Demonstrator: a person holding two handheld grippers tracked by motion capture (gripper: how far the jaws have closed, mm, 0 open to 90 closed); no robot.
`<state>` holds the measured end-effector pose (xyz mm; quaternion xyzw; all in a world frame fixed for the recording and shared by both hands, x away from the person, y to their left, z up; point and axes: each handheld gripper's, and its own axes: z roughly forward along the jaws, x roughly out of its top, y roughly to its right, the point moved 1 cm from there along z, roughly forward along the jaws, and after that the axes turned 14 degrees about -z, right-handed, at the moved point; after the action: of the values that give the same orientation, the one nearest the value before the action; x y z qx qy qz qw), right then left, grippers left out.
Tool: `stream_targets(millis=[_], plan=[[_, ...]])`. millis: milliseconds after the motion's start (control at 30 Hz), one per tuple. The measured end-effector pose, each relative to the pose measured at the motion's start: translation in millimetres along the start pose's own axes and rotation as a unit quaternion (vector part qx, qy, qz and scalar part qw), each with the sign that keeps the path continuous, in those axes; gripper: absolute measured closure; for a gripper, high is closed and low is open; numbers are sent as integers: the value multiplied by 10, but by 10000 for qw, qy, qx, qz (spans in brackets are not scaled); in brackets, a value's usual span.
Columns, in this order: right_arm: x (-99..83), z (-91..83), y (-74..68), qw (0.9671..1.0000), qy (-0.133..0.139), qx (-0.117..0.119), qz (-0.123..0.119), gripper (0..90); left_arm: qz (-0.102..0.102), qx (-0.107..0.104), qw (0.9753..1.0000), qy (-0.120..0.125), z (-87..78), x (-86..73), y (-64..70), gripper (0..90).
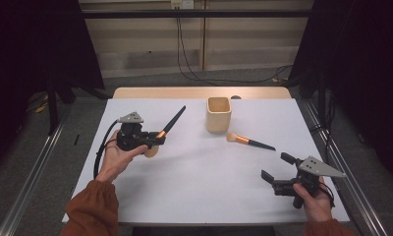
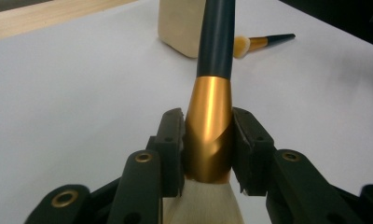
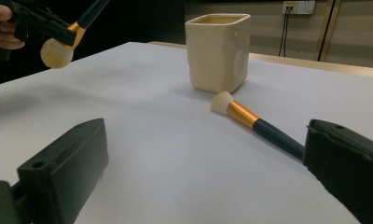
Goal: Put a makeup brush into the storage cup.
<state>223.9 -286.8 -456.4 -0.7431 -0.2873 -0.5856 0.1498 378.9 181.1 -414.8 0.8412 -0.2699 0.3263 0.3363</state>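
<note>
Hidden bristles: in the left gripper view the held makeup brush [image 2: 209, 135] runs out of frame at both ends; its pale bristle head is cut off by the bottom edge and its dark handle by the top edge.
Cup interior: the cream square cup [image 1: 218, 113] stands upright near the far edge of the white table [image 1: 194, 187]; what it holds cannot be made out.
Second brush handle: in the right gripper view the handle end of the lying brush [image 3: 250, 120] disappears behind the near jaw.
Left gripper [image 1: 157, 139]: jaws clamped on the gold ferrule of the held makeup brush, bristles down near the hand, handle slanting up and away toward the cup; the brush is lifted off the table.
Left hand [image 1: 117, 155]: palm up under the gripper body, rust-coloured sleeve at the wrist.
Right gripper [image 1: 278, 169]: jaws spread wide, holding nothing, pointing toward the lying brush but well short of it.
Right hand [image 1: 312, 194]: grips the handle low at the table's near right corner.
Lying brush: flat on the table just right of the cup, bristles toward it.
</note>
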Motion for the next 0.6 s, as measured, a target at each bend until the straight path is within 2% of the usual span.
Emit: stream_targets(millis=[67,133,267,600], plan=[[0,8,-2,10000,1,13,4,0,-69,-105,9999,55,-10,-30,24,666],[1,10,-3,10000,20,30,11,0,-53,-89,9999,75,-13,-44,42,666],[-1,23,0,10000,15,83,-17,0,-47,-258,9996,76,-62,-123,156,666],[44,87,-12,9997,152,161,-145,0,176,-448,9988,-47,-68,-225,355,666]])
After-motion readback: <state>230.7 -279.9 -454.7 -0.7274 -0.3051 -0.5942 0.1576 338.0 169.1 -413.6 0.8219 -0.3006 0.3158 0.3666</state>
